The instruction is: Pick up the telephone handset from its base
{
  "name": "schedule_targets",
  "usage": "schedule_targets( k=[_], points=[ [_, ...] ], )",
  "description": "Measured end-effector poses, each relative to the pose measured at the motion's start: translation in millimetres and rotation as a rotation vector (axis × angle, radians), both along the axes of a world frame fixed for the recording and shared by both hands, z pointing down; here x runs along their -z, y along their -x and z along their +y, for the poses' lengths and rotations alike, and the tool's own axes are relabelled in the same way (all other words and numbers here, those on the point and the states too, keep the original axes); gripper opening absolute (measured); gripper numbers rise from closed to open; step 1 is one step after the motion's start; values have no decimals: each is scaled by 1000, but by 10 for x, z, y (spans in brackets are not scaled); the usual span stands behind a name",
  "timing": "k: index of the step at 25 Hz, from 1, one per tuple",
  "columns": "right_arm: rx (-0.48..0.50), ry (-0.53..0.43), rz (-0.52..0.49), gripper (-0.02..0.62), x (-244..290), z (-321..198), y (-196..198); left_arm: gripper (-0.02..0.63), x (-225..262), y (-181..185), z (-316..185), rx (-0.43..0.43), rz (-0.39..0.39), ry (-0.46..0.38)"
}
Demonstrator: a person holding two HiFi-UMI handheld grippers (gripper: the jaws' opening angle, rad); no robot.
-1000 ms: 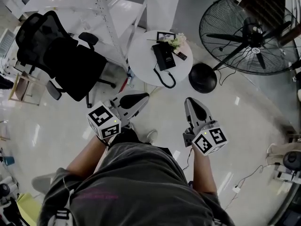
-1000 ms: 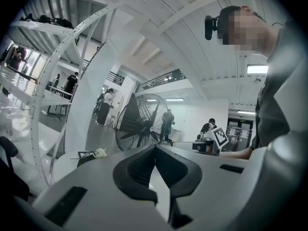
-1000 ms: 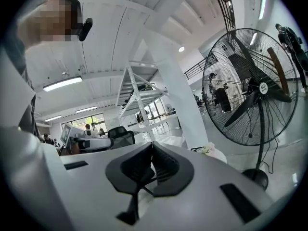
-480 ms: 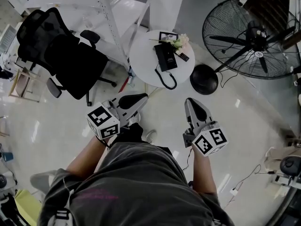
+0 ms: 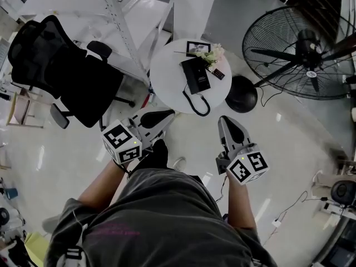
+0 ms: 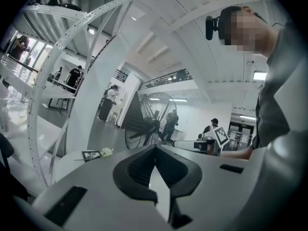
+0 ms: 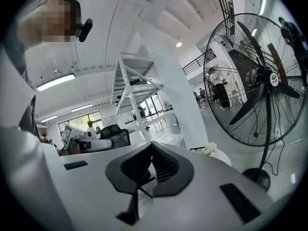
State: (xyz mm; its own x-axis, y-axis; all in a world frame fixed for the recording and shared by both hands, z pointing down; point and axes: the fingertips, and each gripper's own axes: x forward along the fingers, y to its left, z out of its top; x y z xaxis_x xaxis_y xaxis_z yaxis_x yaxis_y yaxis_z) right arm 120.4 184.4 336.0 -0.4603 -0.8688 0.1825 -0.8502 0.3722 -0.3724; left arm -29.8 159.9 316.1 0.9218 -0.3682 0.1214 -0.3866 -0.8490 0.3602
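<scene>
Head view, left to right.
- Office chair (image 5: 61,65), black, is sitting at 10 o'clock from the person.
- Left gripper (image 5: 166,115) is hovering over the floor and pointing toward 1 o'clock. In the left gripper view its jaws are pressing together on nothing (image 6: 155,149).
- Round white table (image 5: 164,71) is standing at 12 o'clock, well apart from both grippers.
- Telephone handset (image 5: 189,75) is lying on its base (image 5: 201,74) near the table's centre. The cord (image 5: 197,102) is looping off the table edge toward 6 o'clock.
- Photo frame (image 5: 197,48) and flowers (image 5: 211,54) are sitting at the telephone's 12 to 1 o'clock.
- Right gripper (image 5: 227,121) is pointing toward 12 o'clock, its jaws meeting at the tips with nothing between them (image 7: 151,146).
- Pedestal fan (image 5: 303,49) is standing at 2 o'clock.
</scene>
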Motion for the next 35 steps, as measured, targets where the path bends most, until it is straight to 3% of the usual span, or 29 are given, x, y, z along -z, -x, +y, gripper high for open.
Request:
schedule_targets(
  k=[9, 17, 27, 35],
  points=[
    [-25, 50, 5, 18, -177, -1038, 227, 15, -205, 213, -1100, -34, -3, 33],
    [-57, 68, 12, 18, -181, -1673, 424, 15, -253, 370, -1752, -73, 6, 55],
    [-91, 85, 21, 18, -184, -2120, 547, 15, -278, 496, -2232, -109, 11, 62],
    [-81, 113, 27, 18, -335, -2313, 451, 15, -536, 389, -2382, -103, 4, 112]
  ],
)
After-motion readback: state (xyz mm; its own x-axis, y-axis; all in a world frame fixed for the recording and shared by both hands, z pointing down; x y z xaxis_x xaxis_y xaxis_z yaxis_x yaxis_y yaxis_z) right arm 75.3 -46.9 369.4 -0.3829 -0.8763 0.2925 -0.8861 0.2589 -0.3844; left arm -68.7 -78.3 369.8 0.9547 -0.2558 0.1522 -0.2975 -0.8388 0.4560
